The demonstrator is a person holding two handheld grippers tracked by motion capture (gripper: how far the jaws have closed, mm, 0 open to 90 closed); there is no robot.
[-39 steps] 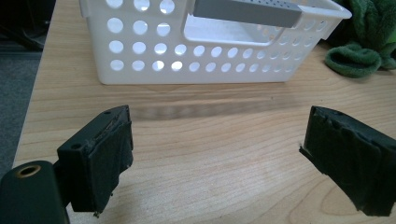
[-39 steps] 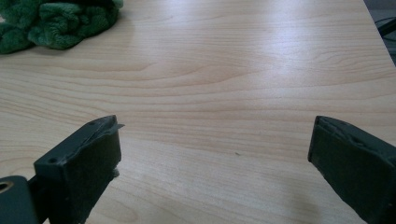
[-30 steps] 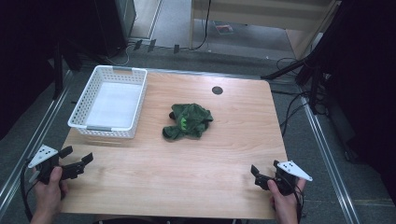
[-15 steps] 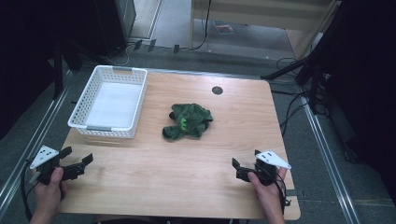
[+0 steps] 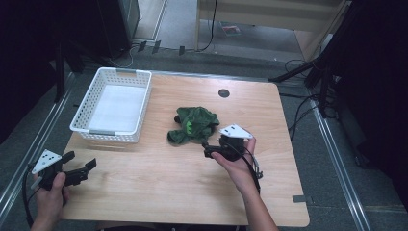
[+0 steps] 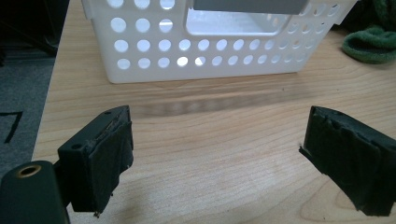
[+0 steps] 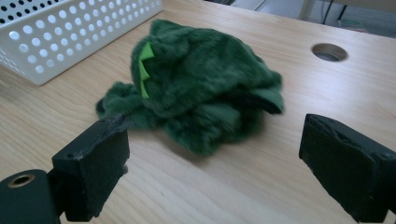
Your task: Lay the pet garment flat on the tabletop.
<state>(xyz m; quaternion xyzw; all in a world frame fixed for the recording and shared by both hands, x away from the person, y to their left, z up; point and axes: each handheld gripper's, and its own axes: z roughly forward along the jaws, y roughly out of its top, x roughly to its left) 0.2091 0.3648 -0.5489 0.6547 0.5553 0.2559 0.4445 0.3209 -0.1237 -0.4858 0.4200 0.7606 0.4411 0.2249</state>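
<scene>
Pale wooden table (image 5: 159,187) stands on grey floor (image 5: 346,159) in a dim room

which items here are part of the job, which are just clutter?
In play: green plush toy, right gripper open and approaching it.
Possibly next: white perforated basket.
Bystanders: left gripper idle and open, table's cable hole, floor cables.
</scene>
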